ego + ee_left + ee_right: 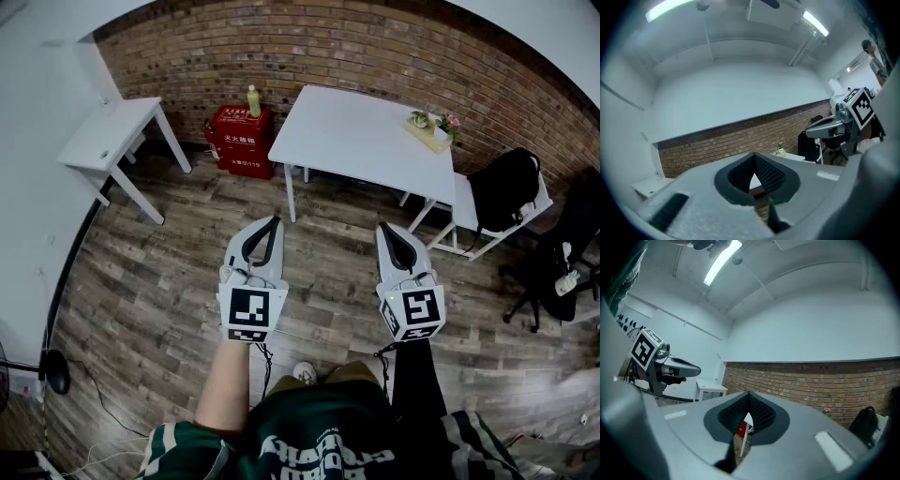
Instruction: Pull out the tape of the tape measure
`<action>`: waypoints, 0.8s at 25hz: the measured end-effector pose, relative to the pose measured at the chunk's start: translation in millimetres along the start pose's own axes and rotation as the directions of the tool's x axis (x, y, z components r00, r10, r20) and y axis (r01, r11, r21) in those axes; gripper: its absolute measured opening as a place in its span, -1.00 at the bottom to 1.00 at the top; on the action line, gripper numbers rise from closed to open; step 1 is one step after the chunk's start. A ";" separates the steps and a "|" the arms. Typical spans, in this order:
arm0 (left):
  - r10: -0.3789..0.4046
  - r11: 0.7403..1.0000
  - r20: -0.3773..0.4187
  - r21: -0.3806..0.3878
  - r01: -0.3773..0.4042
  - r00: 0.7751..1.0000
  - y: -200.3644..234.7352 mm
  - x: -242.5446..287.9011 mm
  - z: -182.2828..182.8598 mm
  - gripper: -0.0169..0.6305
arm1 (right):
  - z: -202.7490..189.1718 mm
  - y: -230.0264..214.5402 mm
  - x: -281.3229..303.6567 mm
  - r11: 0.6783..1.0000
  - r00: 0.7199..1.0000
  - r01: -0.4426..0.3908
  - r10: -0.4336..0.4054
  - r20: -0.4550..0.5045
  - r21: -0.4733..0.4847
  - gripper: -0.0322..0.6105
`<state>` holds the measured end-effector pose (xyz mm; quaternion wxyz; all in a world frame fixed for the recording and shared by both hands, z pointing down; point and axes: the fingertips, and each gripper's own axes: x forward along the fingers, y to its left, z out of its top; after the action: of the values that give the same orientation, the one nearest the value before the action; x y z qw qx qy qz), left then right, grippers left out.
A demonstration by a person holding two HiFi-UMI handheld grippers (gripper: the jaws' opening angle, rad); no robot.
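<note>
Evidently nothing had begun, for I held the left gripper and right gripper level over the wooden floor, both jaws shut and empty, and saw no tape measure anywhere, not even on the far desk.

**Colours in the room**

The wall is red-brown brick, and the floor is grey-brown wood planks. The desk is white. The box is red, the bottle yellow-green, the backpack black, and the flowers pink. The left gripper and the right gripper are light grey with black pads. Their cubes show black-and-white square markers. The shirt is dark green with white letters.
</note>
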<state>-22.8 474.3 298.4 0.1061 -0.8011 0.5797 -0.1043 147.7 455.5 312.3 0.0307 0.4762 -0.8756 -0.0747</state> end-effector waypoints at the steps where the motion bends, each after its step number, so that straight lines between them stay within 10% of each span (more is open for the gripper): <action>1: 0.003 1.000 0.003 -0.003 -0.003 1.000 0.2 -0.9 0.5 -0.94 | 0.1 0.4 -0.3 1.000 1.000 -0.003 0.003 0.000 -0.003 -0.86; 20: 0.018 0.999 0.020 -0.032 -0.017 1.000 10.7 6.5 -11.5 -0.65 | -15.6 -4.3 9.6 0.999 1.000 0.030 -0.030 -0.007 0.034 -0.55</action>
<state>-33.8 464.2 306.5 0.1003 -0.7987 0.5870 -0.0858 147.9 443.6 326.9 0.0244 0.4899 -0.8694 -0.0588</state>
